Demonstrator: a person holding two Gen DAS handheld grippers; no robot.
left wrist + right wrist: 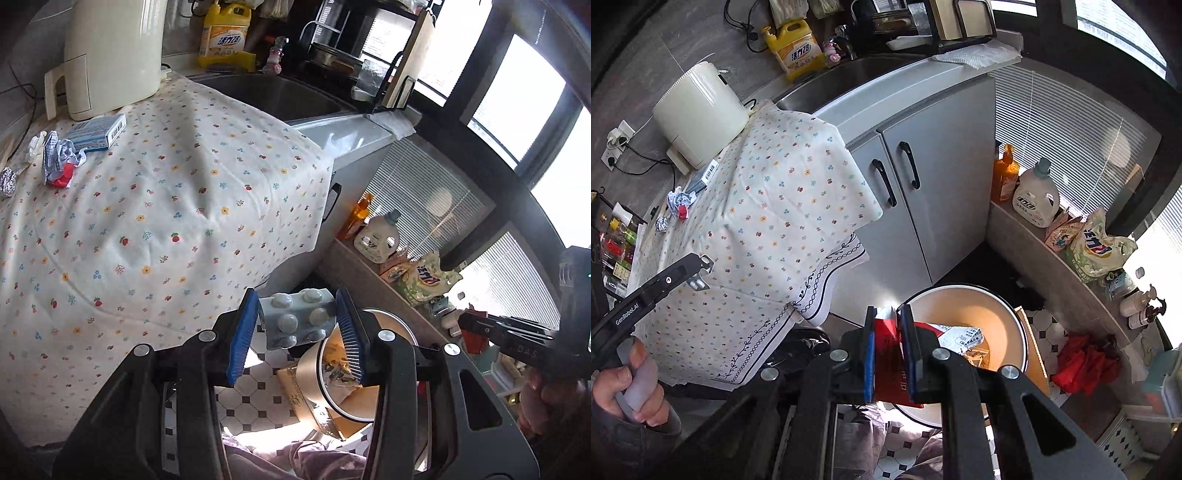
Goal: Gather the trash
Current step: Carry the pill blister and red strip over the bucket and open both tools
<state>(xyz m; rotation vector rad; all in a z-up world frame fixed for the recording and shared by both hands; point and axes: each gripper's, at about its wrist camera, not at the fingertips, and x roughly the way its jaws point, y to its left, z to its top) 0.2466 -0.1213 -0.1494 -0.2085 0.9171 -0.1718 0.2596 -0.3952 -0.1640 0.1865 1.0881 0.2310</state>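
Left gripper [297, 328]: jaws clamped on blister pack [297, 319], above bin [332, 384].
Right gripper [888, 354]: jaws pinching red carton [888, 365] over bin [1004, 310].
Surface, far left: crumpled wrappers [61, 158].

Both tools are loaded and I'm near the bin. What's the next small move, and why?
Probably open the right tool first: its red packet already hangs over the round bin, which holds other trash. The left tool grips a blister pack nearer the bin's edge, so nudge it over the opening before releasing.
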